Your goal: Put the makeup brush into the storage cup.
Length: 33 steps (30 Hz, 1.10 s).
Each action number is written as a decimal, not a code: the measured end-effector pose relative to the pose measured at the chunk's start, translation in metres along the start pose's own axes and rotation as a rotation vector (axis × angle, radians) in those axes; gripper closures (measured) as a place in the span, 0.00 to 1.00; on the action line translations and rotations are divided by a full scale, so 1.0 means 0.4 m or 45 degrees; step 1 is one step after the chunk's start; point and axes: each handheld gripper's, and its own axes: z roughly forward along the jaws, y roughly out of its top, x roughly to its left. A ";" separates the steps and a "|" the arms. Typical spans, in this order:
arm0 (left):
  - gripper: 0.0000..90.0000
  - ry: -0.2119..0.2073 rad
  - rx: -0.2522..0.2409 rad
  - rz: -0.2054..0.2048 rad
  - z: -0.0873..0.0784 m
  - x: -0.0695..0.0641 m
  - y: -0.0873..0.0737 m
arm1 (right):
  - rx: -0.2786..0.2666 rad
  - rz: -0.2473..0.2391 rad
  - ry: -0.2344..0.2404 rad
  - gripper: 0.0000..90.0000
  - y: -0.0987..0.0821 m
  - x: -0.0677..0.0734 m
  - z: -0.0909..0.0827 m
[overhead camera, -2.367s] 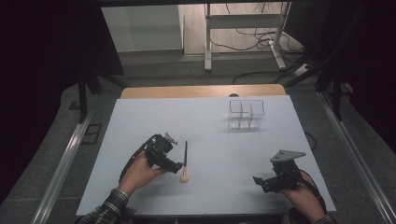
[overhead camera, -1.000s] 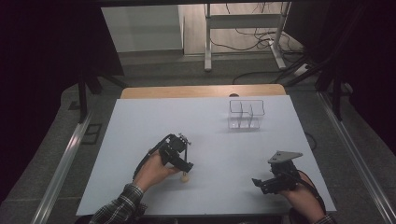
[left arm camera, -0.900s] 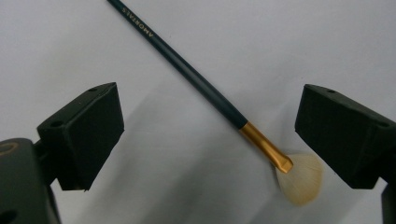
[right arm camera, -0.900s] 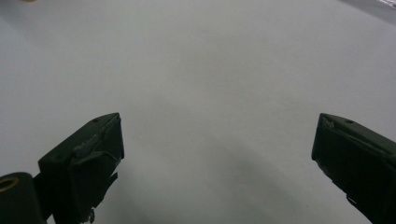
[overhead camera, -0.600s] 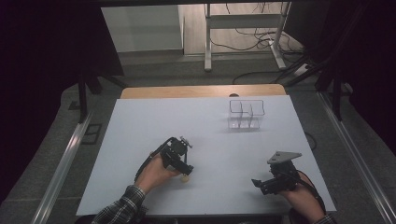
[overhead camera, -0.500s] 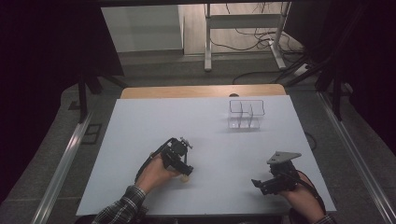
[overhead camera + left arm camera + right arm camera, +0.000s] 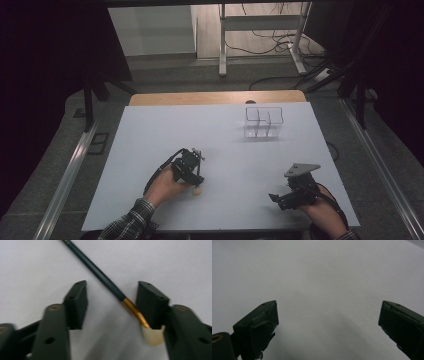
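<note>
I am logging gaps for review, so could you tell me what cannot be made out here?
- Brush: handle's far end cut off by the left gripper view's top edge; lettering there unreadable.
- Brush in the high view: mostly hidden under the left gripper.
- Clear rack: too small to tell contents.

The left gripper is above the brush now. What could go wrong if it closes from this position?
1. The brush lies slanted between the open jaws of the left gripper, so closing may spin it or push it aside.
2. Its gold ferrule and pale bristles sit against one jaw; a squeeze there could crush the bristles rather than hold the handle.
</note>
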 end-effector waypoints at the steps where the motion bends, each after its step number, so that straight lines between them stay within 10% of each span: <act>1: 0.67 0.005 0.007 -0.007 -0.004 0.003 -0.001 | 0.003 -0.002 0.003 0.03 0.000 0.001 0.000; 6: 0.93 -0.015 0.016 -0.003 -0.007 0.011 -0.004 | 0.005 -0.012 0.006 0.03 -0.001 0.001 0.001; 33: 0.93 -0.057 -0.098 0.135 -0.045 0.010 -0.015 | 0.000 -0.013 0.014 0.03 -0.001 0.001 0.000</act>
